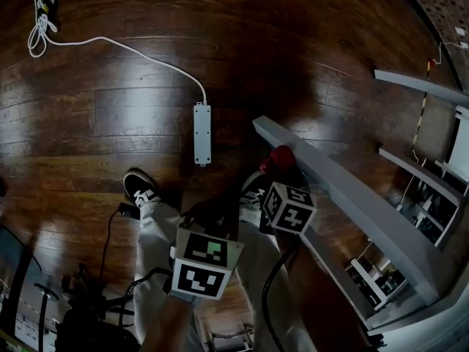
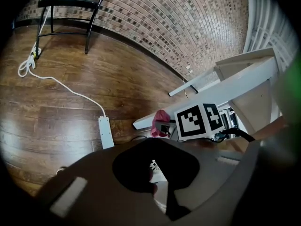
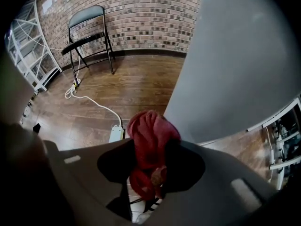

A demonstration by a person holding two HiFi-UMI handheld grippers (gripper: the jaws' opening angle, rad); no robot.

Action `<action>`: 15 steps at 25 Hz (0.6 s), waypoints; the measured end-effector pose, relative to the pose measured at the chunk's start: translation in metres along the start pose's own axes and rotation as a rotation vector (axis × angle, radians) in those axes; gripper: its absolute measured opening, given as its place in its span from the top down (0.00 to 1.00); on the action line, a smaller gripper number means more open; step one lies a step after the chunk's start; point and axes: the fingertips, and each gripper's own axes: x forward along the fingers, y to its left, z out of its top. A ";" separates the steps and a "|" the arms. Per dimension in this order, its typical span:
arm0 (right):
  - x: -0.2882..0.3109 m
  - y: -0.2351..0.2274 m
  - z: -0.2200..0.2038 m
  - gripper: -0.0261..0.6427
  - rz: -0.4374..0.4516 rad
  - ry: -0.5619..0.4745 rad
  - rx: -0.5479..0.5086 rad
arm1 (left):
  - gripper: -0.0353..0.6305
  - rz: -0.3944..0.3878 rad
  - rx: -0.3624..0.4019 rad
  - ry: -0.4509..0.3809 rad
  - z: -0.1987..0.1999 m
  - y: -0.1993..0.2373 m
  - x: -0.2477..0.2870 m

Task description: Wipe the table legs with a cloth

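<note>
I see pale grey trousers [image 1: 150, 255], white-laced black sneakers [image 1: 139, 188], black-and-white marker cubes [image 1: 205, 262], and what looks like a black cable [image 1: 267, 299] behind the right hand-held gripper [image 3: 149, 171].

Counts from my end: 2 grippers, my left gripper [image 2: 151, 175] and my right gripper [image 3: 155, 178]. 2 marker cubes [image 1: 288, 207], one per gripper. 1 red cloth [image 3: 149, 135]. 3 grey table legs [image 1: 352, 200] countable in head view. 1 power strip [image 1: 201, 133]. 1 white cable [image 1: 124, 48]. 1 folding chair [image 3: 89, 29]. 2 shoes [image 1: 141, 188].
</note>
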 end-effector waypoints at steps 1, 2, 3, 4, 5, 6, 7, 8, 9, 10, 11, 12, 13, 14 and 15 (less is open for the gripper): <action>0.003 0.001 -0.001 0.75 -0.001 0.003 -0.003 | 0.94 -0.004 -0.007 -0.002 0.000 0.001 0.001; 0.006 0.001 -0.002 0.75 -0.001 0.007 -0.004 | 0.94 -0.007 -0.015 -0.005 0.000 0.002 0.003; 0.009 0.002 -0.003 0.75 -0.001 0.012 -0.005 | 0.94 -0.009 -0.022 -0.007 0.000 0.003 0.004; 0.013 0.002 -0.004 0.75 -0.002 0.016 -0.002 | 0.94 -0.008 -0.025 -0.007 0.000 0.005 0.005; 0.016 0.003 -0.005 0.75 -0.003 0.018 0.001 | 0.94 -0.006 -0.025 -0.007 0.001 0.007 0.007; 0.020 0.003 -0.005 0.75 -0.004 0.020 0.004 | 0.94 -0.004 -0.024 -0.007 0.001 0.009 0.008; 0.022 0.003 -0.006 0.75 -0.006 0.022 0.005 | 0.94 -0.002 -0.024 -0.008 0.001 0.011 0.009; 0.025 0.003 -0.008 0.75 -0.008 0.023 0.004 | 0.94 -0.001 -0.026 -0.011 0.001 0.013 0.010; 0.027 0.004 -0.009 0.75 -0.009 0.025 0.001 | 0.94 0.000 -0.028 -0.014 0.001 0.014 0.011; 0.030 0.004 -0.010 0.75 -0.009 0.028 -0.003 | 0.94 0.002 -0.028 -0.018 0.002 0.016 0.011; 0.033 0.004 -0.011 0.75 -0.008 0.032 -0.006 | 0.94 0.005 -0.025 -0.021 0.002 0.018 0.012; 0.036 0.004 -0.012 0.75 -0.008 0.035 -0.007 | 0.94 0.010 -0.019 -0.023 0.003 0.022 0.013; 0.039 0.004 -0.013 0.75 -0.009 0.039 -0.006 | 0.94 0.017 -0.012 -0.022 0.003 0.025 0.013; 0.041 0.004 -0.015 0.75 -0.011 0.043 -0.006 | 0.94 0.025 -0.009 -0.022 0.003 0.030 0.012; 0.044 0.004 -0.016 0.75 -0.012 0.046 -0.006 | 0.94 0.034 -0.009 -0.022 0.004 0.035 0.012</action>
